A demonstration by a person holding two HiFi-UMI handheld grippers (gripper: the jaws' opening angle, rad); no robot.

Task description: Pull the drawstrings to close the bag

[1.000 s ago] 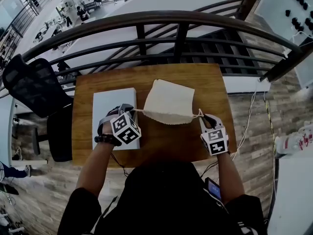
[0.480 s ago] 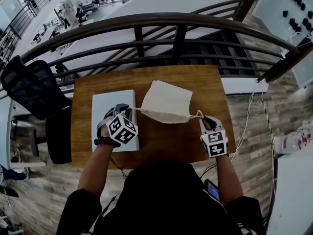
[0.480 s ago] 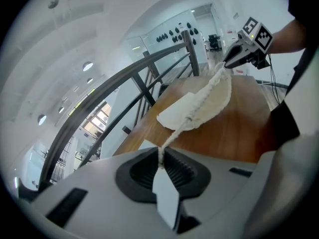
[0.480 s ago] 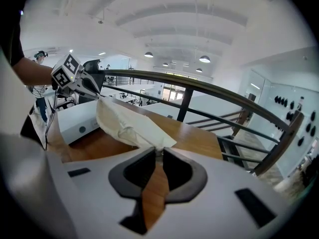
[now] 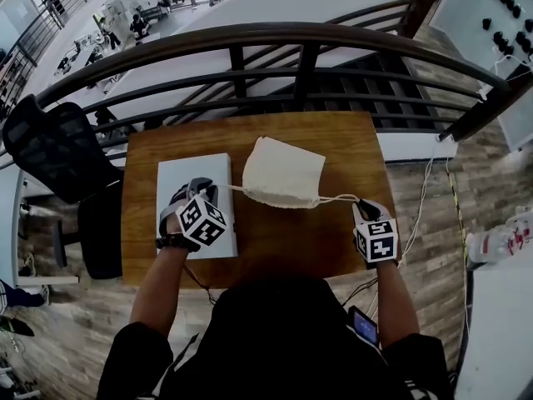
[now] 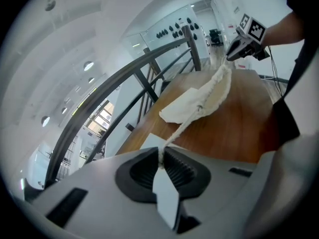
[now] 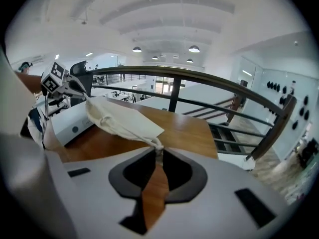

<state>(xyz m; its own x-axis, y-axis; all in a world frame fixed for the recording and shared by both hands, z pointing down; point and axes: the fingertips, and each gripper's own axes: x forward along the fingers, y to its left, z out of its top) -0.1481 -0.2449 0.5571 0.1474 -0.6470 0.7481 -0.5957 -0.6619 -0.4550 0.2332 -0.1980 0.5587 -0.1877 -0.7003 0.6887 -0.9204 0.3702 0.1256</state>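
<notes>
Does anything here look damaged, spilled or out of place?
Nothing stands out. The cloth bag lies on the wooden table beside the white box; the left hand-held gripper and right hand-held gripper each pinch a drawstring.

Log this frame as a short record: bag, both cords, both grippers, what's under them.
bag: cream cloth, lying on the table, mouth edge puckered, facing the person
left cord: stretched from the mouth to the left gripper
right cord: stretched from the mouth to the right gripper
left gripper: shut on left cord, above the white box
right gripper: shut on right cord, near the table's right edge
task state: cords pulled apart, opposite ways
</notes>
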